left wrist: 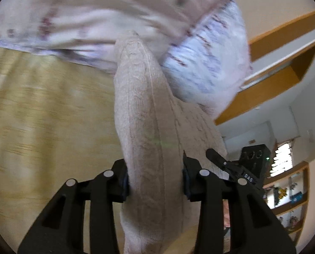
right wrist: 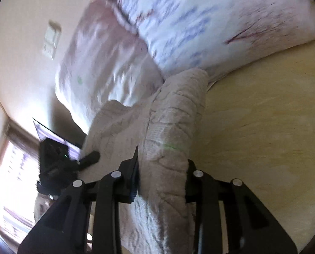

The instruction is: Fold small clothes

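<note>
Both tilted downward, left hand-held gripper [left wrist: 155,182] and right hand-held gripper [right wrist: 161,180] apparently clamp knit garment [left wrist: 142,105].

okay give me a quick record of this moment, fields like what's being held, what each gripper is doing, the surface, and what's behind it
garment: beige knitted piece, bunched and raised off the surface
left gripper: shut on the knit, fabric pinched between its pads
right gripper: shut on the same knit, a thick fold between its fingers
surface: pale yellow wood-grain board
behind: white pillow with purple print
image quality: motion blur, print details unclear
fold status: not yet folded flat
</note>
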